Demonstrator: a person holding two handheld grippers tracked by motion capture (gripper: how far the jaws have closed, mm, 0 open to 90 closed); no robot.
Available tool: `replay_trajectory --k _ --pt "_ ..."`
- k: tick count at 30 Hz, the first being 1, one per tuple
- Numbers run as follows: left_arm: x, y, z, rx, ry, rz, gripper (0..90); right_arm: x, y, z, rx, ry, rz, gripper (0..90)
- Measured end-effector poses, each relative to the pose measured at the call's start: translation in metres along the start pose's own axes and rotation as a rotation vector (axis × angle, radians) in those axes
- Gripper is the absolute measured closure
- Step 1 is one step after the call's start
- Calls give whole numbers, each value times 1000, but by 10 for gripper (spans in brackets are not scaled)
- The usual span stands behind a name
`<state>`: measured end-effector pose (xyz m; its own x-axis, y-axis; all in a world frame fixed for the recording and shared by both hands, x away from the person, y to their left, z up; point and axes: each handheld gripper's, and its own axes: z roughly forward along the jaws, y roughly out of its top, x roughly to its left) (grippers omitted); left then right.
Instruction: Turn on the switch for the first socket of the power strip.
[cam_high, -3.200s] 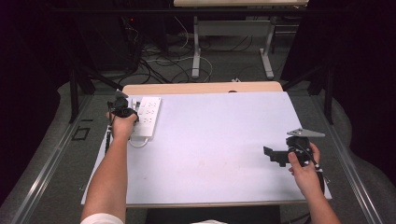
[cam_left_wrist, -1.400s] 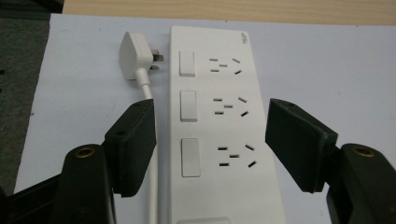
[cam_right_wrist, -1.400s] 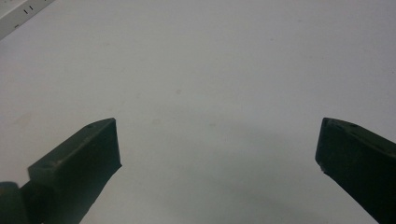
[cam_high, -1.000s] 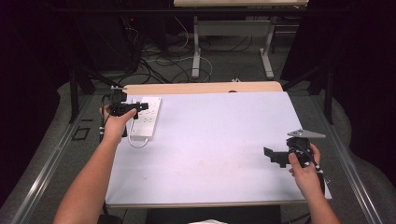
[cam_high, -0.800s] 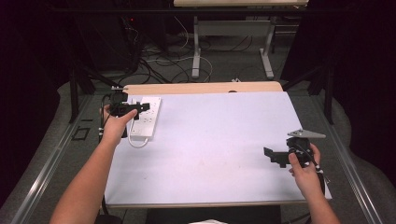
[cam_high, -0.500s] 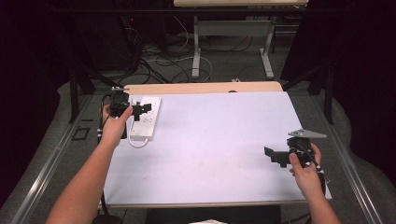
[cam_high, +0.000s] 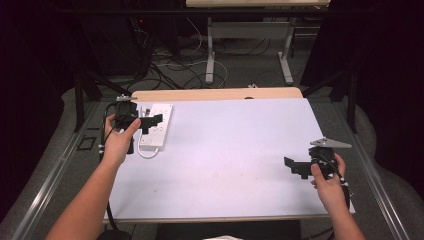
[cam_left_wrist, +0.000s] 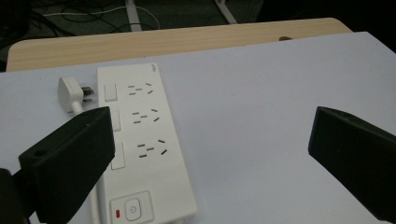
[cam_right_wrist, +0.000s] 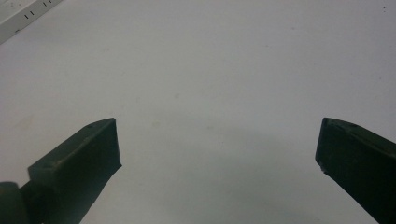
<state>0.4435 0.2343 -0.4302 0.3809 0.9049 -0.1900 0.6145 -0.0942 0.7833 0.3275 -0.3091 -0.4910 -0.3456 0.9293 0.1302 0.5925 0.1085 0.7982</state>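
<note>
From above, I see my left gripper (cam_high: 150, 121) over the white power strip (cam_high: 159, 131) at the table's far-left corner. Its own view shows jaws spread, plug (cam_left_wrist: 71, 91) beside. My right gripper (cam_right_wrist: 217, 154) gapes, holding nothing

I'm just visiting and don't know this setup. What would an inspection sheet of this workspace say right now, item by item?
Surface: white table top, a bare wooden strip along its far edge.
Job's things: white power strip lying flat at the far left, three socket groups and a power button facing up; its white plug lies beside it, unplugged.
Clutter: nothing seen.
Grippers: left gripper above the power strip, jaws wide apart, holding nothing; right gripper low at the near right, jaws wide apart, holding nothing.
Cables: the strip's white cord loops off its near end; loose cables on the floor beyond.
Surroundings: another table's legs behind, dark curtains at the sides.
</note>
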Motion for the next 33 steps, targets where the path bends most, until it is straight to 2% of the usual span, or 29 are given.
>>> replay_trajectory --k 4,13,14,16,19,21,22,24,25,26,27,28,29,33 --pt "-9 -6 -10 -14 -20 6 4 0 1 -1 -6 0 3 0" --pt "-25 -18 -30 -45 -31 31 7 -1 1 -3 -8 -8 -2 0" --pt "-28 -22 -33 -51 -31 48 7 -1 1 -3 -8 -6 3 0" --pt "-30 -25 -37 -38 -35 58 8 0 1 -3 -10 -2 5 0" --pt "-34 -29 -39 -46 -41 56 8 0 2 -3 -13 -1 -3 0" --pt "-38 -34 -43 -28 -44 74 9 0 2 -4 -13 -2 1 0" --pt "-39 -35 -44 -37 -41 86 9 0 1 -4 -12 -1 5 0" --pt "-41 -36 -47 -21 -50 83 9 0 1 -4 -11 -2 4 0" --pt "-44 -39 -50 -36 -38 104 9 0 2 -4 -12 -2 4 0" --pt "-45 -39 -52 -30 -40 111 9 0 2 -4 -12 -6 -3 0" --pt "-47 -41 -52 -41 -40 98 9 0 2 -4 -13 -6 -3 0" --pt "-47 -42 -54 -34 -38 112 9 0 2 -5 -13 -6 -3 0" --pt "-49 -44 -55 -35 -42 103 9 0 2 -5 -13 -6 -3 0" --pt "-50 -51 -55 -23 -52 116 9 0 2 -4 -12 -1 0 0"
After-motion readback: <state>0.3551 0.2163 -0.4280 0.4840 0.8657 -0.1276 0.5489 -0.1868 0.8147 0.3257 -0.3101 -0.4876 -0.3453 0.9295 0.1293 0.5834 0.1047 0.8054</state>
